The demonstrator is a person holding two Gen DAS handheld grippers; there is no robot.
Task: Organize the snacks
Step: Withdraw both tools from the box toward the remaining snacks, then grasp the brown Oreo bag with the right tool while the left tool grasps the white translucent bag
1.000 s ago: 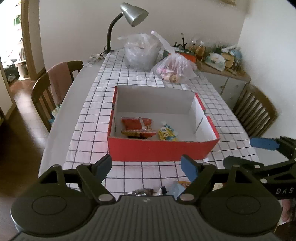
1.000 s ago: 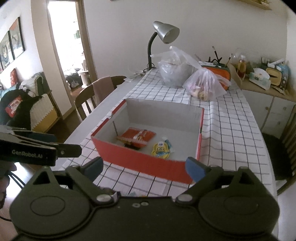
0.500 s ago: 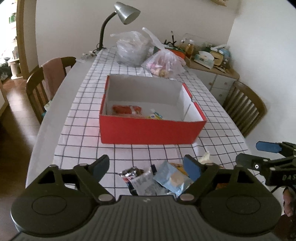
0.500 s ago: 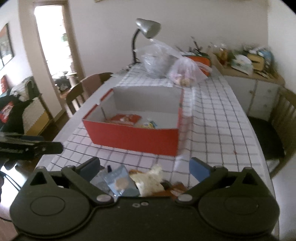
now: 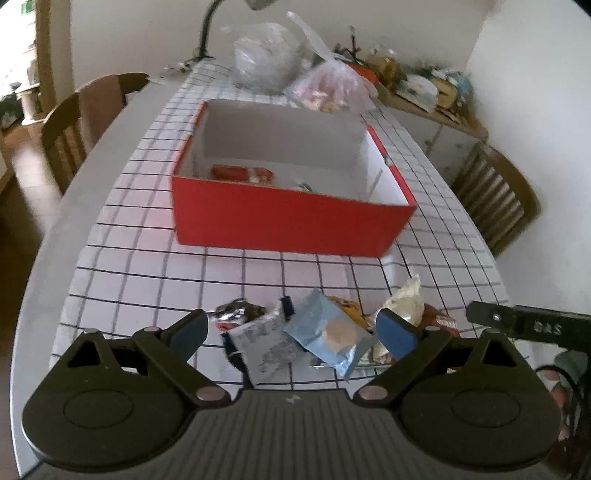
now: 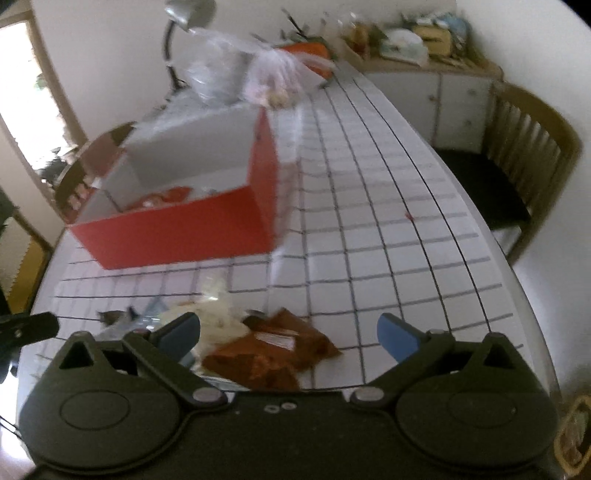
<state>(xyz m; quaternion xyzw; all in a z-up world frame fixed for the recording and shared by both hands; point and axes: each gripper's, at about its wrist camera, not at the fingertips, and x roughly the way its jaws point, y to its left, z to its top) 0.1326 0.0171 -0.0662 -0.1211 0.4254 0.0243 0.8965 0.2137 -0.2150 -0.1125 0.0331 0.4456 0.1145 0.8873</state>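
A red box (image 5: 291, 218) with white inner walls stands on the checked tablecloth and holds a red packet (image 5: 240, 172). In front of it lies a heap of snack packets: a silver one (image 5: 266, 341), a light blue one (image 5: 328, 334), a crumpled white one (image 5: 404, 302). My left gripper (image 5: 293, 332) hovers over the heap, its jaws opening, pressing on nothing. In the right wrist view, a brown packet (image 6: 273, 349) and the white one (image 6: 218, 315) lie between the wide-apart fingers of my right gripper (image 6: 288, 332), which grips nothing. The box (image 6: 177, 229) stands beyond.
Two clear plastic bags (image 5: 266, 55) and a desk lamp (image 6: 177, 22) stand at the far end of the table. Wooden chairs stand at the left (image 5: 85, 118) and right (image 6: 528, 147). A cluttered sideboard (image 6: 424, 48) lines the right wall.
Both grippers have come down and tilted towards the near table edge, so the snack heap now lies between their fingers. The left jaws have spread wider. The right view has rolled.
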